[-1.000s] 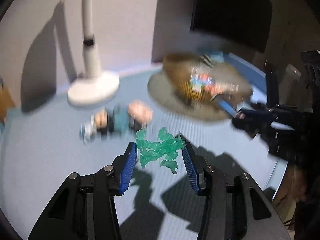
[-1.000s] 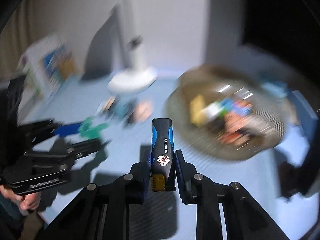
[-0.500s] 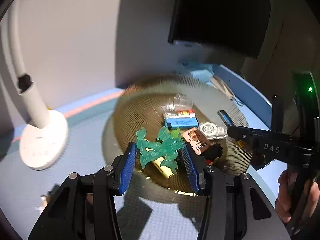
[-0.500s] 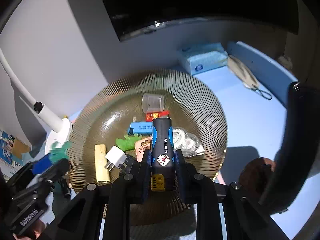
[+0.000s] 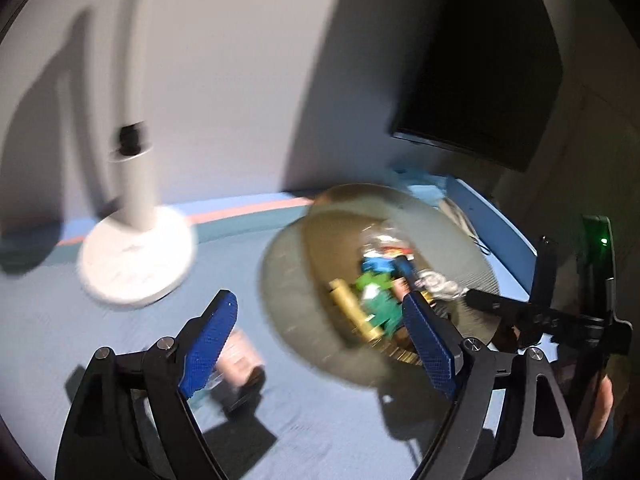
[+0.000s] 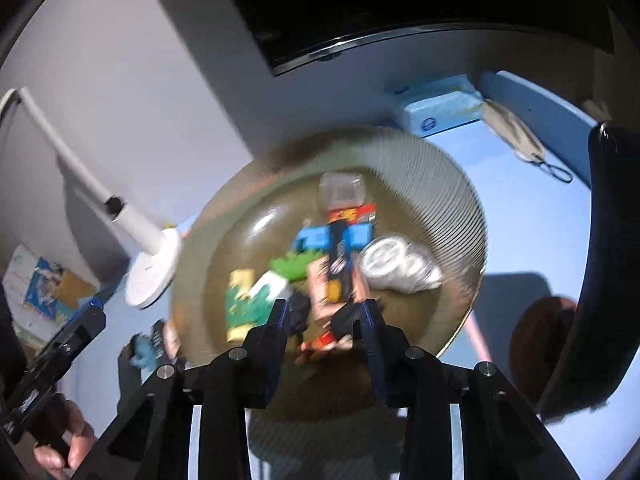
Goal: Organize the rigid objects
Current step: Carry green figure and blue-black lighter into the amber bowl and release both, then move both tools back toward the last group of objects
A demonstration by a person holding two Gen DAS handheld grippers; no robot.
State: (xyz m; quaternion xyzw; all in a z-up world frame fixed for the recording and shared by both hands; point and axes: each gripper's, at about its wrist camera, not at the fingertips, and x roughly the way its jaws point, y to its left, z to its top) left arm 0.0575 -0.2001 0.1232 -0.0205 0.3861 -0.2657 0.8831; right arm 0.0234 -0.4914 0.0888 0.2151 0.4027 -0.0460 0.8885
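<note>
Nearest in the left wrist view, the left claw (image 5: 316, 338) is seen with its blue pads (image 5: 210, 336) spread wide and still opening; nothing is held between them. Through the gap, a blurred pinkish item (image 5: 240, 364) is seen lying on the blue tabletop (image 5: 320, 420). Nearest in the right wrist view, the right claw (image 6: 324, 322) is seen over the near rim of the ribbed bowl (image 6: 440, 184), its jaws narrow but opening, with no pad pressed on anything. Just beyond its tips, a black-and-blue stick (image 6: 340, 258) is seen lying free in the bowl among the other small things: a green toy (image 6: 244, 304), a white plug (image 6: 272, 284), a blue box (image 6: 312, 238), a silver tape roll (image 6: 388, 264) and a clear cup (image 6: 342, 190). In the left wrist view the same bowl (image 5: 288, 280) is seen blurred, just beyond the right-hand pad, with the green toy (image 5: 384, 306) inside. Farther back, a white lamp base (image 5: 136, 264) stands on the tabletop near the wall. A tissue pack (image 6: 440, 106) and a face mask (image 6: 516, 132) lie beyond the bowl, below a dark screen (image 6: 400, 8)
</note>
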